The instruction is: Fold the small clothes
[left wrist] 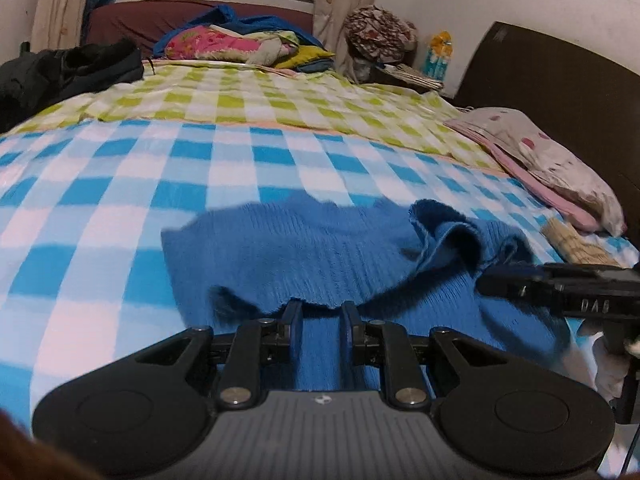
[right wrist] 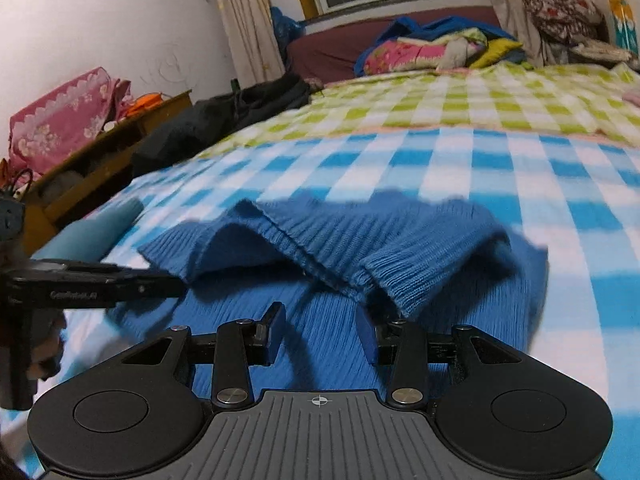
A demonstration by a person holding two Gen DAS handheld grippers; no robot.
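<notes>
A small blue knitted sweater [left wrist: 320, 248] lies on the blue-and-white checked bedspread [left wrist: 120, 200], its far part folded back toward me. My left gripper [left wrist: 320, 308] sits low over its near edge, jaws slightly apart with blue knit between them. My right gripper [right wrist: 320, 320] is open over the sweater [right wrist: 360, 248], just behind a ribbed cuff [right wrist: 400, 280]. The right gripper also shows at the right edge of the left wrist view [left wrist: 486, 280], tips at the folded fabric. The left gripper shows at the left of the right wrist view [right wrist: 176, 284], touching the sweater's edge.
A green checked blanket [left wrist: 280, 104] covers the far half of the bed. Piled clothes [left wrist: 240, 44] and a black garment [left wrist: 60, 72] lie at the far end. A spotted pillow [left wrist: 552, 160] rests by the dark headboard [left wrist: 560, 92]. A wooden bedside shelf [right wrist: 100, 152] stands left.
</notes>
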